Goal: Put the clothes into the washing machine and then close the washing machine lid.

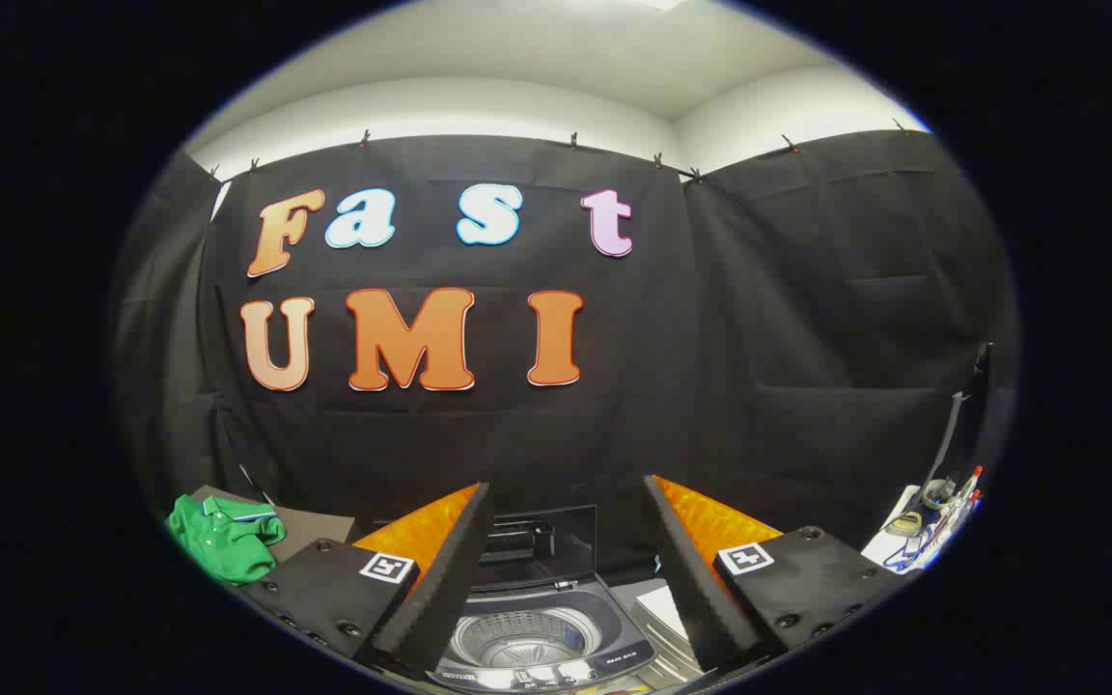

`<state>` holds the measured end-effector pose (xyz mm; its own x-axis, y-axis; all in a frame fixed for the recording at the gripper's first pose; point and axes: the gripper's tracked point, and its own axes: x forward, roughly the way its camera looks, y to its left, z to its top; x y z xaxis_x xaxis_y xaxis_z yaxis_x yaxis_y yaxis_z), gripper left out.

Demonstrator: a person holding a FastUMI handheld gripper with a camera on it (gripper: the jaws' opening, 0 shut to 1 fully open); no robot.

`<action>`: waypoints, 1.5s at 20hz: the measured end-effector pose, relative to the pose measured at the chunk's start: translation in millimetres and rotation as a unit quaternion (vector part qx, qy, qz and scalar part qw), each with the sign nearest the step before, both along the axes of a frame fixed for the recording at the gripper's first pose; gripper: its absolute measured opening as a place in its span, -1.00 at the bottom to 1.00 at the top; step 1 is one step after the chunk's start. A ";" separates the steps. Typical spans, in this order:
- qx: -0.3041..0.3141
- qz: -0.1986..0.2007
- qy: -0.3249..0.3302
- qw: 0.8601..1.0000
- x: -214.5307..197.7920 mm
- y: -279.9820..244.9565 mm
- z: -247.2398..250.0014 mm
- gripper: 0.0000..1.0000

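The tongs (566, 526) are held wide apart, with nothing gripped. Between and just below the fingers the washing machine (537, 632) is seen, its lid (542, 541) raised and the drum apparently empty. The green shirt (226, 536) is left crumpled on the tabletop (310, 526), well apart beyond the left finger.

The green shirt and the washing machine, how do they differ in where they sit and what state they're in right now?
The green shirt lies crumpled off to the left, outside the fingers; the washing machine sits between the open gripper fingers, just below. The shirt is soft and bunched; the machine is rigid, lid raised, drum showing no clothes. Nothing touches either one.
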<state>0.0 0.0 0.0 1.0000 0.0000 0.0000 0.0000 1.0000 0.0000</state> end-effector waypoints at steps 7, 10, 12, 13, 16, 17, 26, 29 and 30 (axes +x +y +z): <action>0.023 0.009 0.008 1.000 3.7 1.4 0.8 0.95; 0.033 0.008 0.012 0.999 4.0 1.2 0.7 0.95; 0.038 0.010 0.012 0.999 4.7 0.8 2.6 0.95; 0.038 0.010 0.012 0.999 5.3 2.2 3.4 0.95; 0.038 0.010 0.014 0.999 5.1 1.9 3.5 0.95; 0.039 0.011 0.014 0.999 6.4 4.0 2.8 0.95; 0.036 0.040 0.030 0.998 10.9 35.0 -4.8 0.95; 0.033 0.056 0.041 0.997 13.2 52.9 -11.2 0.95; 0.032 0.062 0.045 0.997 14.1 59.6 -15.4 0.95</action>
